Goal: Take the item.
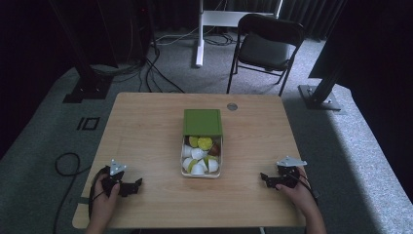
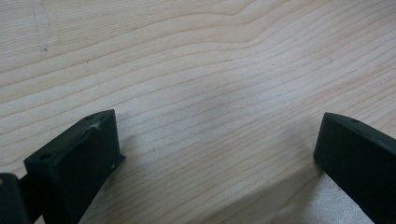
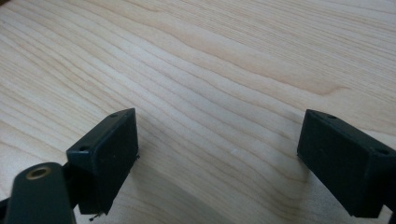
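Left hand-held gripper [image 1: 138, 182] resting low on the worktop [image 1: 146, 117] at the near left, jaws spread wide over bare wood, nothing between them; right hand-held gripper [image 1: 263, 177] mirrored at the near right, likewise wide open and empty, both pointing inward toward the middle. Between them, well apart from either, a clear container [image 1: 200, 171] in the centre, packed with small white cups [image 1: 197, 168] and a few yellow-green and dark pieces — exact nature too small to tell. Green lid [image 1: 202, 121] slid back over the far end, leaving the near part uncovered. Further out, a small round metal fitting [image 1: 232, 106] near the far edge, then a dark folding chair [image 1: 267, 46] and cables [image 1: 156, 68] on the carpet beyond. Likely risks from here: a pinch on one of the loose, crowded cups could nudge its neighbours or crush a thin wall; a careless reach over the rim could catch the lid and drag the light container across the smooth wood; a one-sided push, with no counter-hold from the other side, could tip the contents out — most likely cause being too steep or too fast an approach.
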A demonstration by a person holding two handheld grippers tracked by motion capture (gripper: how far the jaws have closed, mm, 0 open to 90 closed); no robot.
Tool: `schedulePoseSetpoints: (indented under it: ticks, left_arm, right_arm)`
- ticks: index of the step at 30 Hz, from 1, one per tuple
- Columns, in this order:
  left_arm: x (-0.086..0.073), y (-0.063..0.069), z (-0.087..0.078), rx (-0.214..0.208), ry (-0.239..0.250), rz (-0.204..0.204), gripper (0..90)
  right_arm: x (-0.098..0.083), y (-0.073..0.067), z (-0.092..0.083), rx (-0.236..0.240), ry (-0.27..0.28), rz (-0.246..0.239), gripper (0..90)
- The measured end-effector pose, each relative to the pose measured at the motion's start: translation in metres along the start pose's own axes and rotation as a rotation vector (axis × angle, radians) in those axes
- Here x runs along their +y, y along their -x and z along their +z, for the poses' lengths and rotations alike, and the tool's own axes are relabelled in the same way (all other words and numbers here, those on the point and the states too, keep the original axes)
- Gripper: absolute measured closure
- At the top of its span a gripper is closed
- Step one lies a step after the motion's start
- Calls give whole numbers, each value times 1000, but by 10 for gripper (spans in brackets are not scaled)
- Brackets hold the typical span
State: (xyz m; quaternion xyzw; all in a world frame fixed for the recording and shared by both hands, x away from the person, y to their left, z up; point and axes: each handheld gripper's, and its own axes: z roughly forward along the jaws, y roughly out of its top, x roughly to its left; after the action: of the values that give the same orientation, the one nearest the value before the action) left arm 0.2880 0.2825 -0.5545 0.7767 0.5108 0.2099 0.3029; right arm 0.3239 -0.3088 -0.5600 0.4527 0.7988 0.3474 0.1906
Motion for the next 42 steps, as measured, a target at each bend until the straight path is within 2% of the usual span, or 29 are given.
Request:
schedulePoseSetpoints:
  ticks: [25,30,32,36,42]
  left_arm:
    - [0,0,0,0,0,0,13]
    - [0,0,0,0,0,0,13]
    - [0,0,0,0,0,0,13]
    - [0,0,0,0,0,0,13]
    - [0,0,0,0,1,-1,13]
  right_arm:
    - [0,0,0,1,0,-1,122]
    - [2,1,1,7,10,13,138]
    - [3,2,2,7,9,-2,149]
    - [8,1,2,1,27,-1,149]
    - [26,-3,-2,15,60,-7,149]
